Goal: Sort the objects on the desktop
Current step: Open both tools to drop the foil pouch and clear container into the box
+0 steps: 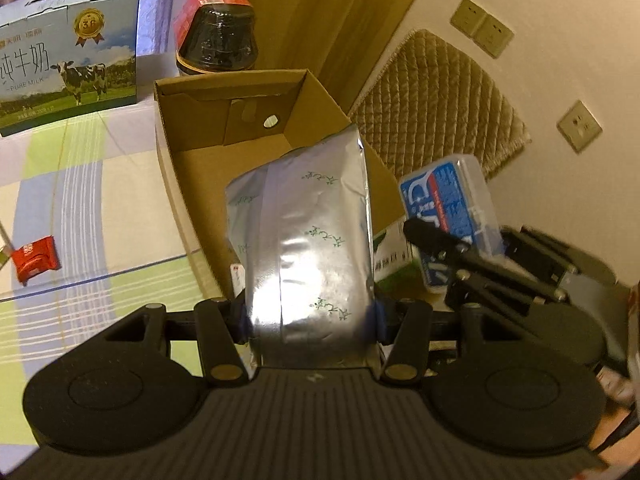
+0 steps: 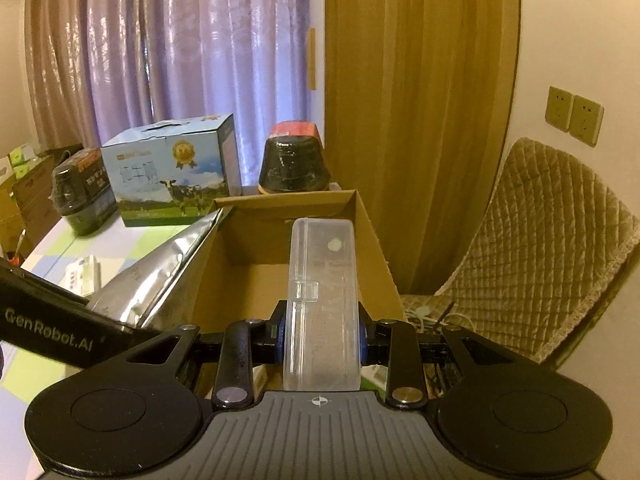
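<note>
My left gripper (image 1: 310, 320) is shut on a silver foil pouch (image 1: 308, 240), held upright over the near end of an open cardboard box (image 1: 224, 92). To its right, the right gripper (image 1: 444, 248) shows with a clear plastic case with a blue label (image 1: 452, 204) in it. In the right wrist view, my right gripper (image 2: 322, 338) is shut on that clear plastic case (image 2: 322, 304), edge-on above the same cardboard box (image 2: 372, 240). The foil pouch (image 2: 160, 284) leans at the box's left wall there. The box floor that shows is bare.
A blue milk carton (image 1: 68, 52) and a dark jar with a red lid (image 1: 218, 32) stand behind the box on a checked tablecloth (image 1: 80, 184). A red packet (image 1: 36, 258) lies at the left. A second dark jar (image 2: 82, 192) and a quilted chair (image 2: 540, 248) are nearby.
</note>
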A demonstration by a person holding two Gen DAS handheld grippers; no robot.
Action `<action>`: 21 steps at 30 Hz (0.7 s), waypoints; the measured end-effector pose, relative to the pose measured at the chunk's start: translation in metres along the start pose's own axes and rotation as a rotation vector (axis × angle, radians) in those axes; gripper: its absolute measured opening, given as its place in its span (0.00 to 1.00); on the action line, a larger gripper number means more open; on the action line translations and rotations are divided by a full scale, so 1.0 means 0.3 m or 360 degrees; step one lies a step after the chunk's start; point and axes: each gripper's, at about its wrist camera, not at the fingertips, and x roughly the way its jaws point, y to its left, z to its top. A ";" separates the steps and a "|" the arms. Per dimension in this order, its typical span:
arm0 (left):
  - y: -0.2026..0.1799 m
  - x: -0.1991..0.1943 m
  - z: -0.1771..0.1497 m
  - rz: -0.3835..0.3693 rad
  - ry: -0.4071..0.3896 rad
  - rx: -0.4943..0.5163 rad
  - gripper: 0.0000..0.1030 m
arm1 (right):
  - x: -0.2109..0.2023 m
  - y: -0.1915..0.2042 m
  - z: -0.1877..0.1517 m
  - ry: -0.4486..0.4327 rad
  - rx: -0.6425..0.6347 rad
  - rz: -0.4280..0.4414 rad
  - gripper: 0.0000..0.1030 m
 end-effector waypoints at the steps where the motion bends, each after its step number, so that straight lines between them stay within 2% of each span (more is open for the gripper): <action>1: 0.000 0.008 0.009 0.0001 -0.0005 -0.0006 0.47 | 0.011 -0.004 0.004 0.0001 0.0003 0.0001 0.27; 10: -0.003 0.078 0.069 -0.0008 -0.0035 -0.0047 0.48 | 0.076 -0.056 0.005 0.0016 0.0046 -0.0018 0.27; 14: 0.013 0.108 0.078 0.0000 -0.0054 -0.0115 0.53 | 0.092 -0.077 -0.004 0.0024 0.0054 -0.0030 0.27; 21: 0.023 0.077 0.054 0.0022 -0.0107 -0.0098 0.52 | 0.094 -0.080 -0.012 0.0022 0.0073 -0.0015 0.27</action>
